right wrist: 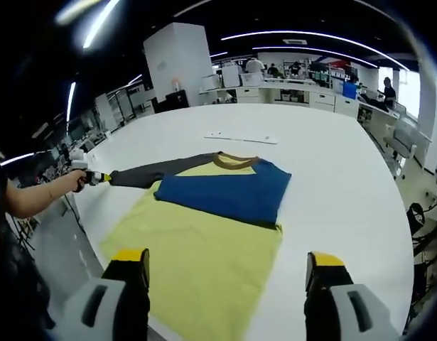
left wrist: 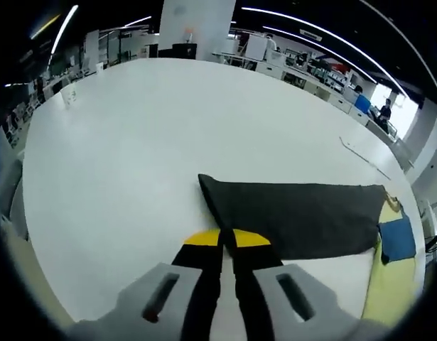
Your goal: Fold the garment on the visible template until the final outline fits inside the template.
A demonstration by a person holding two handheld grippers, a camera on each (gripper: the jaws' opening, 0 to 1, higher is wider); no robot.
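While pinched, garment (right wrist: 225, 195) sleeve (left wrist: 296, 213) outstretched, yellow-blue

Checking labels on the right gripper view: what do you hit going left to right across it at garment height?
Person's forearm → left hand-held gripper shut on the dark sleeve → brown collar → folded blue sleeve → bare white table.

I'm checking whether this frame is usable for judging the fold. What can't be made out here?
- Template: in either view, no outline is distinguishable under the garment.
- Yellow body's near hem: right gripper view, cut off by the bottom edge between the right gripper jaws.
- Dark sleeve cuff: left gripper view, hidden behind the left gripper jaws.
- Thin strip beyond the collar: too small to identify.
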